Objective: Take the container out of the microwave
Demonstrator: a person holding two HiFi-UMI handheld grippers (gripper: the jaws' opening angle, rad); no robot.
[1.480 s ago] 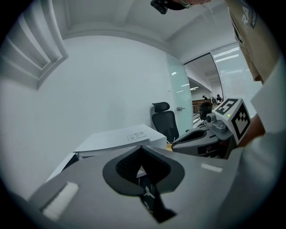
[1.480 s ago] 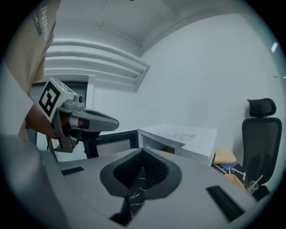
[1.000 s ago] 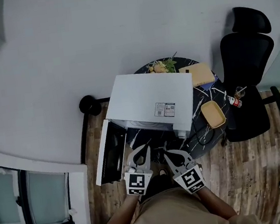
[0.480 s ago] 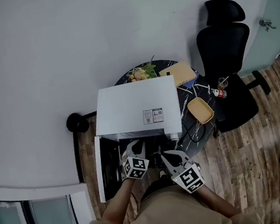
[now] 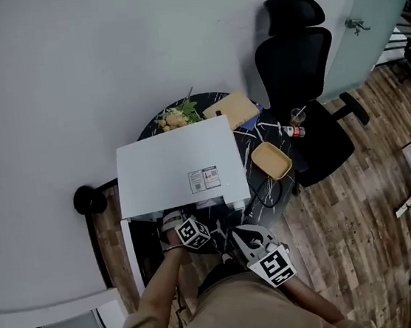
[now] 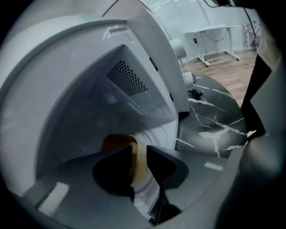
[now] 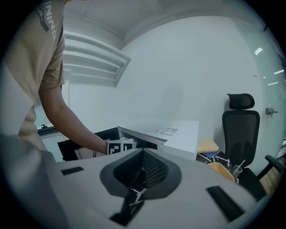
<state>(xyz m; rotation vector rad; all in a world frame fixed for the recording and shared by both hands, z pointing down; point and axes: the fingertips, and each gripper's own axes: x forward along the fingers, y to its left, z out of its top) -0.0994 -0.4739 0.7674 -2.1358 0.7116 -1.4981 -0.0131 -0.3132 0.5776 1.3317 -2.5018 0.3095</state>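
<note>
A white microwave stands on a dark marbled round table with its door swung open to the left. Inside the cavity sits a yellow container. My left gripper reaches in, its jaws a narrow gap apart with the container's yellow wall pinched between them. In the head view only its marker cube shows below the microwave's front edge. My right gripper hangs back in front of the table, shut and holding nothing.
A second yellow container lies on the table right of the microwave, near a small bottle and cables. Flowers and a yellow pad sit behind. A black office chair stands to the right.
My left gripper has gone forward from the microwave's opening into the cavity, its jaws now under the top edge. The right gripper has stayed about where it was.
</note>
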